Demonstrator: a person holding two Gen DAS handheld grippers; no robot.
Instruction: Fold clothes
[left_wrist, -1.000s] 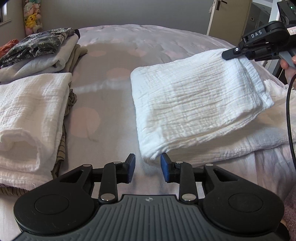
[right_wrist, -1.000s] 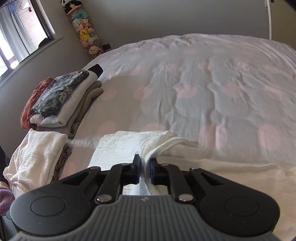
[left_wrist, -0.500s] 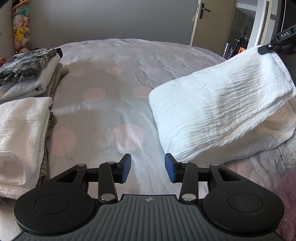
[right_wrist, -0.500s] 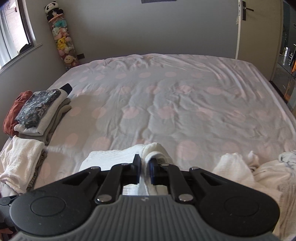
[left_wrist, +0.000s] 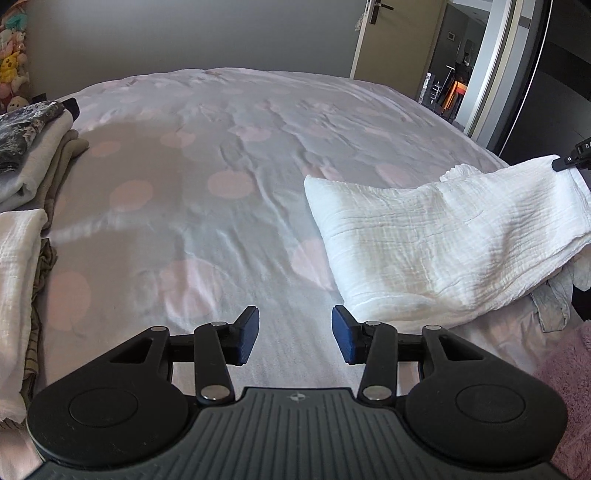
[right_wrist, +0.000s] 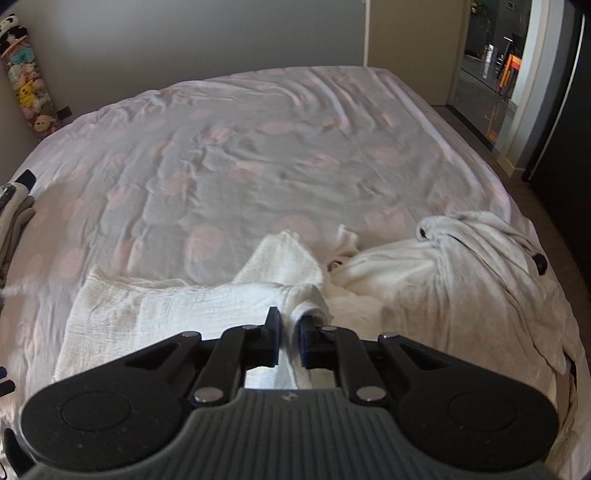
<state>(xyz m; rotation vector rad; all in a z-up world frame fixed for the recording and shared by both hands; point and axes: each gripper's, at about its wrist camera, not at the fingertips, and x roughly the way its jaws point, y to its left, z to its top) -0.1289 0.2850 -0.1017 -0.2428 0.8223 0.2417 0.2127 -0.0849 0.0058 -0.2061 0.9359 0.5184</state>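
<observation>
A folded white crinkled muslin cloth (left_wrist: 436, 243) lies on the right side of the bed, its far right corner lifted. My right gripper (right_wrist: 288, 341) is shut on that corner of the white cloth (right_wrist: 177, 314), and its tip (left_wrist: 576, 155) shows at the right edge of the left wrist view. My left gripper (left_wrist: 294, 338) hovers open over the bedspread, just left of the cloth's near corner, with nothing between its blue pads (left_wrist: 246, 334).
The pink-dotted bedspread (left_wrist: 229, 155) stretches ahead. Stacks of folded clothes (left_wrist: 22, 155) sit at the left edge, a white folded one (left_wrist: 14, 295) nearest. A cream garment pile (right_wrist: 461, 273) lies right of the cloth. A doorway (left_wrist: 461, 62) opens at the far right.
My right gripper has drawn the cloth's corner rightward and off the near edge. My left gripper has opened wider and swung away, so the cloth now sits further right of it.
</observation>
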